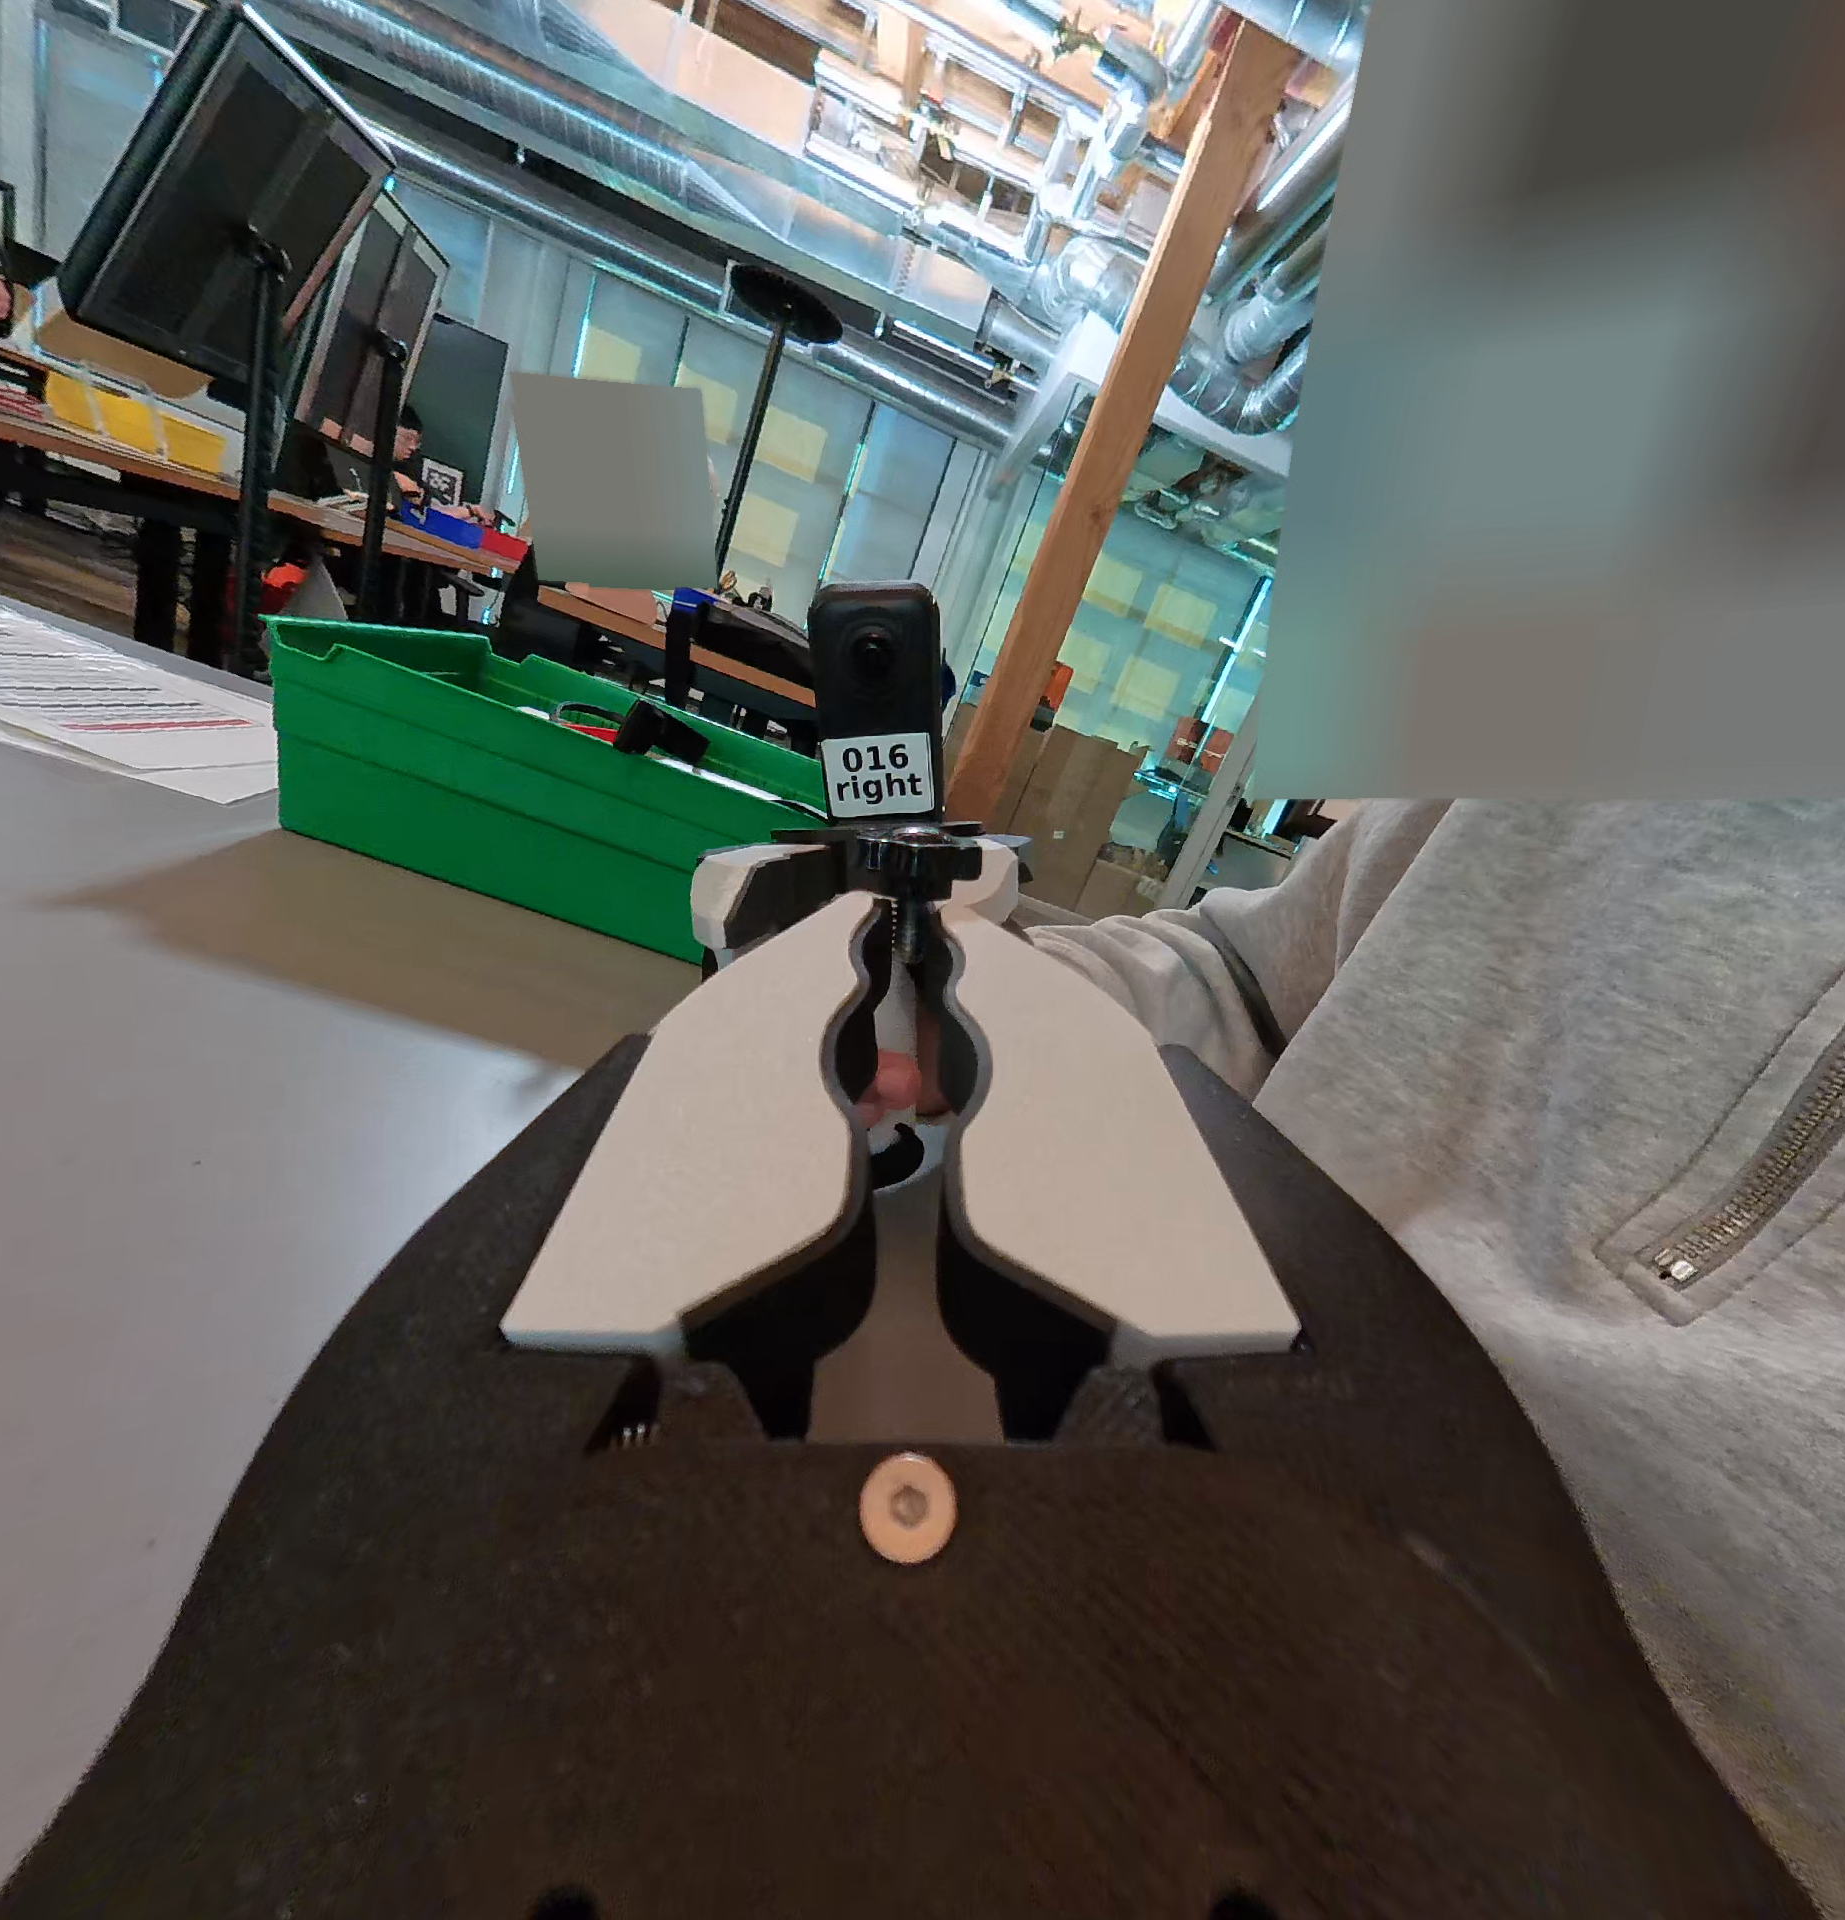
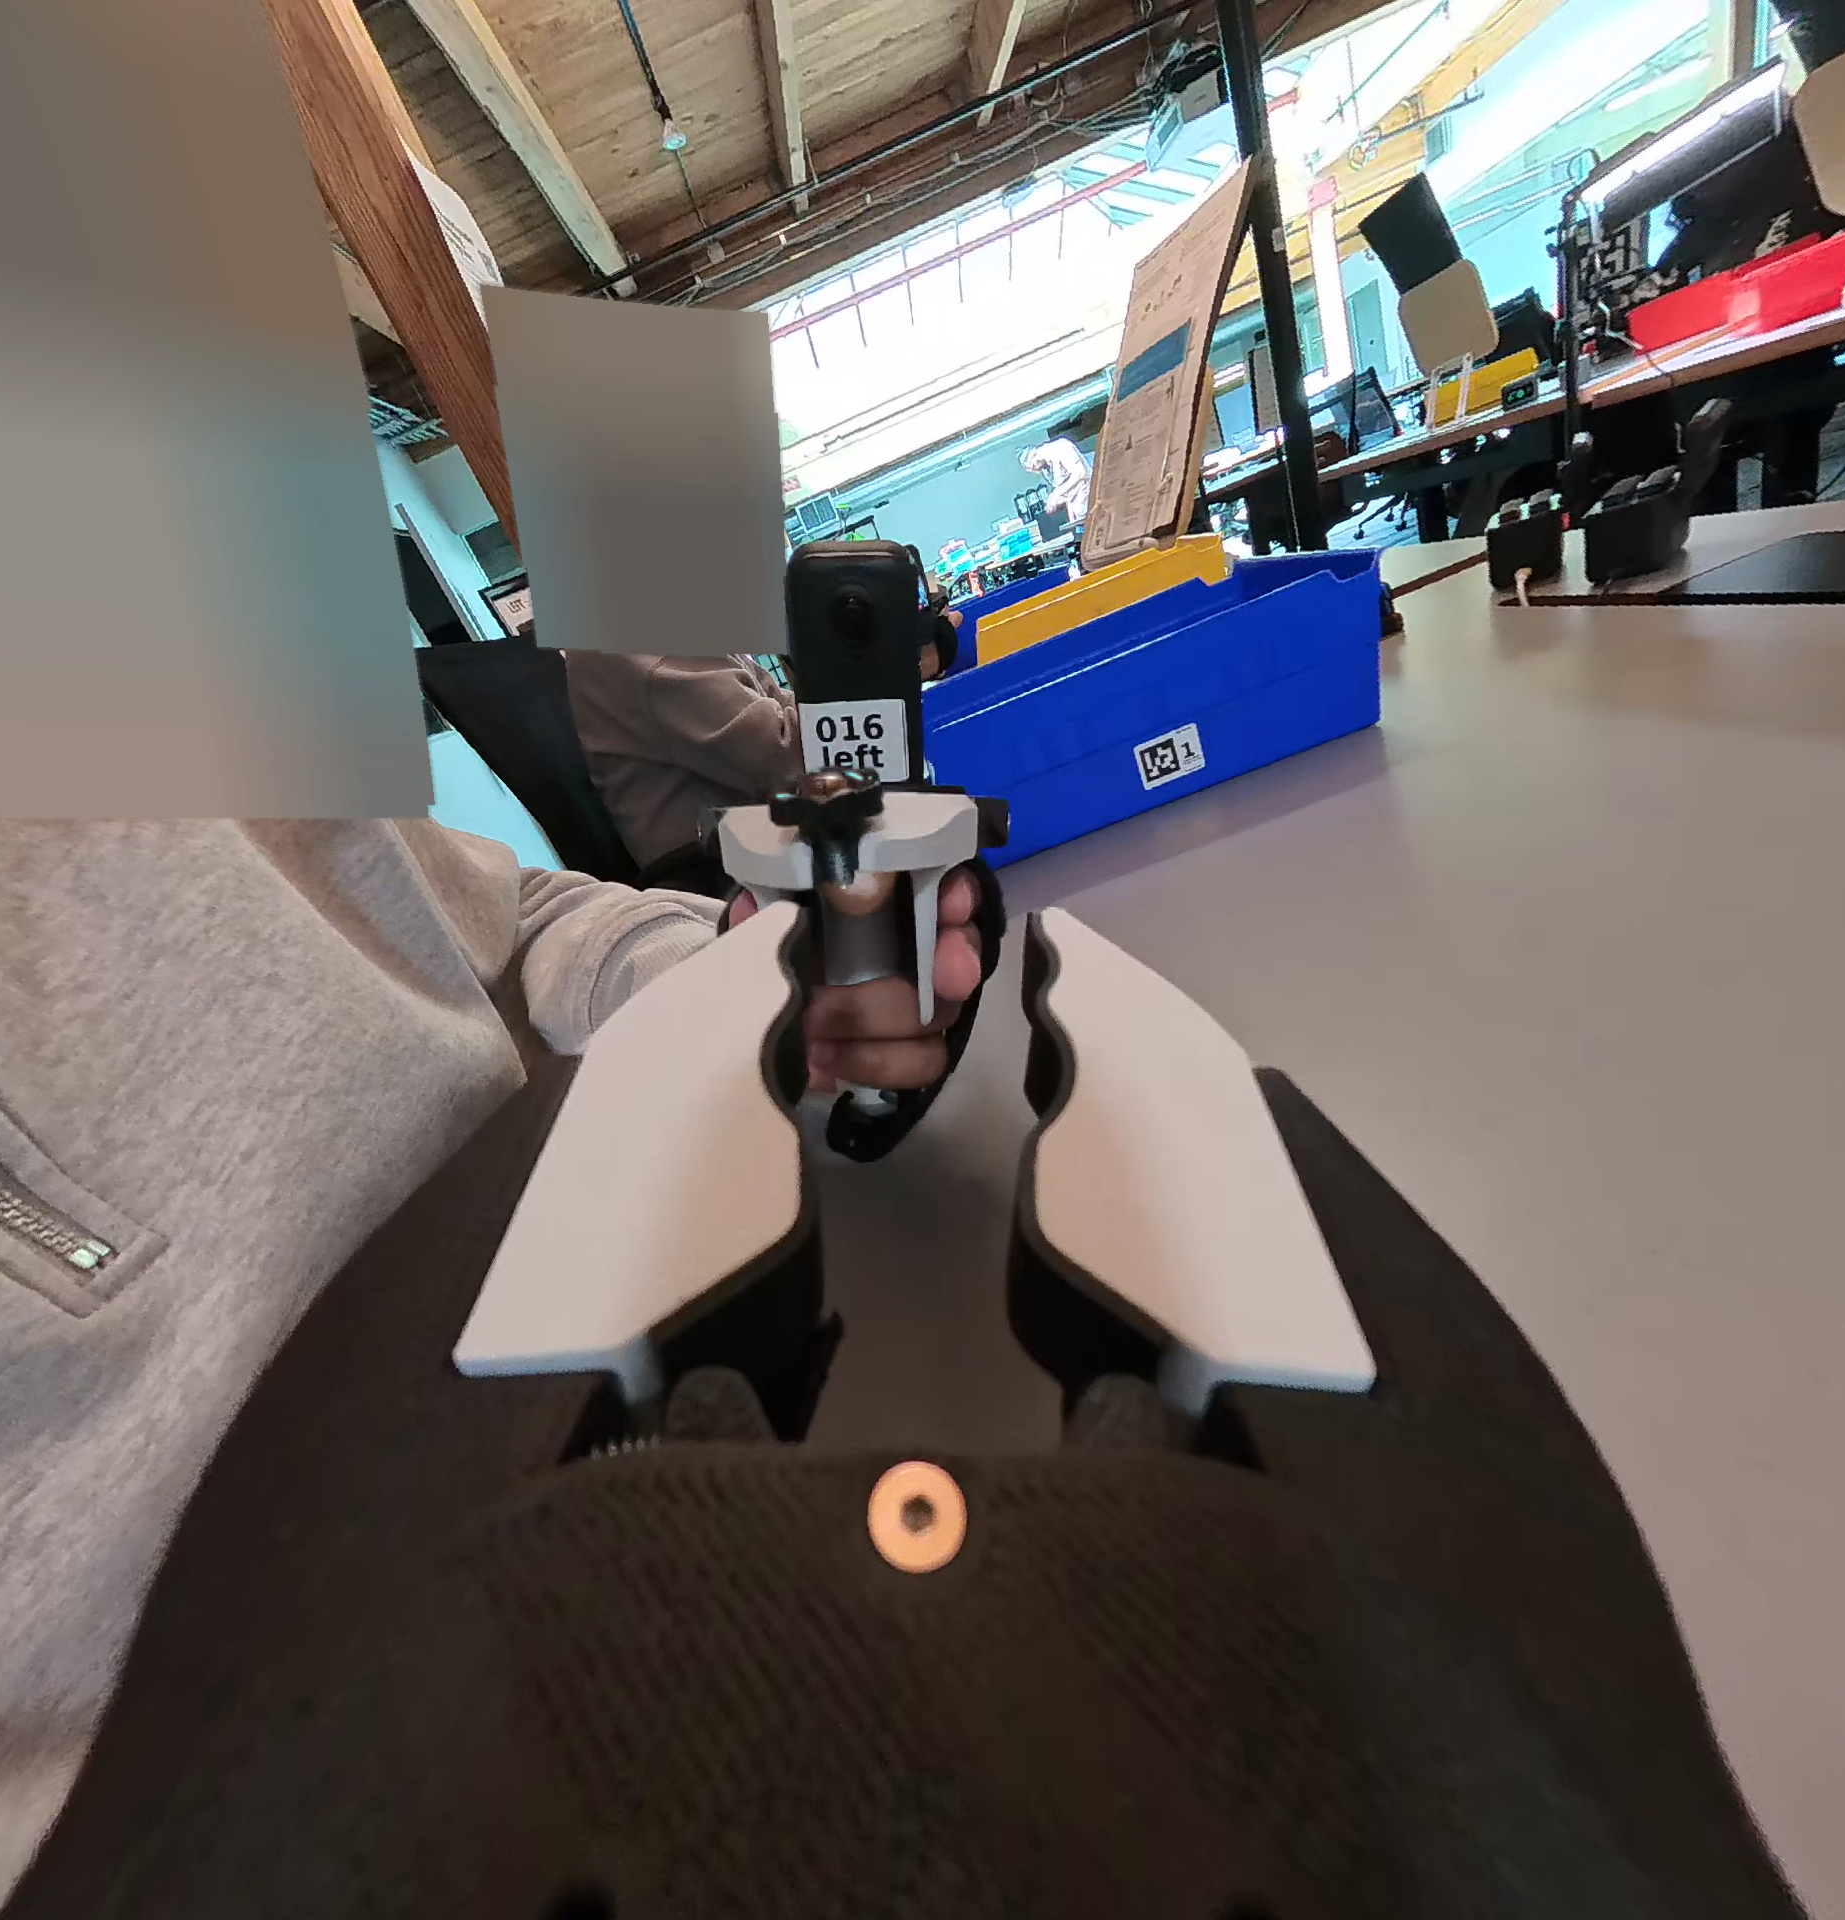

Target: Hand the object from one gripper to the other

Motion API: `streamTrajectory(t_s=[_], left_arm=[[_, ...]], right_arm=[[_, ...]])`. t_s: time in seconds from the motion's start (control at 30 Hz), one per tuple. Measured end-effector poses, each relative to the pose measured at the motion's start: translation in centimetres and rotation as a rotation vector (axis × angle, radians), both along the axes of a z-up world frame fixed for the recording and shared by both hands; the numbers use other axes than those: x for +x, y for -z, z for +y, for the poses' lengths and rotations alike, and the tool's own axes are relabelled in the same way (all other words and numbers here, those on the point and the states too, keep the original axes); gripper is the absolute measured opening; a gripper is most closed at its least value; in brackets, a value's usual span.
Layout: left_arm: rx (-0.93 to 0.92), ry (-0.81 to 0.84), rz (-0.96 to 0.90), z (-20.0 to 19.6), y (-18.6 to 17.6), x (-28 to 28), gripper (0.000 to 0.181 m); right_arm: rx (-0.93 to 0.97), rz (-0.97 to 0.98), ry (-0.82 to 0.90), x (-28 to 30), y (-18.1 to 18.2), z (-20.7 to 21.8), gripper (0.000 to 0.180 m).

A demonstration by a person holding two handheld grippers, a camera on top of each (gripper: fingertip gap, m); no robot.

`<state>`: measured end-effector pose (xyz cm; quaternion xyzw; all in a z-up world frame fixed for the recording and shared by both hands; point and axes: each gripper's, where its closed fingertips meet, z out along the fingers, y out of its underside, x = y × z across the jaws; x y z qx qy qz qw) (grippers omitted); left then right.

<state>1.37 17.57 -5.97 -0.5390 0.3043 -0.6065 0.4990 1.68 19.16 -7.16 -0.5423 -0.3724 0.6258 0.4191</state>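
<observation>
While left gripper (image 1: 902,930) jaws pinch the threaded stem of the black star-knob screw (image 1: 902,857) above the grey table (image 1: 222,1039), right gripper (image 2: 913,935) faces it, jaws spread, empty

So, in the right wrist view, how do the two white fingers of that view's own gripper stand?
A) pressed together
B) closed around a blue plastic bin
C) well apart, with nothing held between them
C: the right gripper has its white fingers well apart, and the gap shows only the grey table and the left gripper farther off, which grips a black knobbed screw.
</observation>
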Motion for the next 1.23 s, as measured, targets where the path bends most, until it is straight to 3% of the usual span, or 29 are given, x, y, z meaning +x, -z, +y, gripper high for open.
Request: streamTrajectory(t_s=[0.37,0.63,0.87,1.03,1.23], left_arm=[[0.042,0.008,0.047,-0.6,0.4,0.7,0.004],[0.125,-0.027,0.126,-0.9,0.9,1.2,0.005],[0.135,-0.021,0.139,-1.2,1.0,1.5,0.005],[0.155,-0.107,0.228,0.0,1.9,1.1,0.005],[0.117,-0.061,0.273,0.0,3.0,1.4,0.005]], right_arm=[[0.183,0.02,0.015,-0.2,-1.8,-1.8,0.034],[0.493,-0.026,0.144,-0.5,-2.3,-2.4,0.037],[0.445,-0.013,0.137,-0.5,-2.4,-2.4,0.034],[0.417,-0.044,0.134,0.0,-2.3,-1.7,0.03],[0.491,-0.256,0.002,0.6,0.5,-1.5,0.032]])
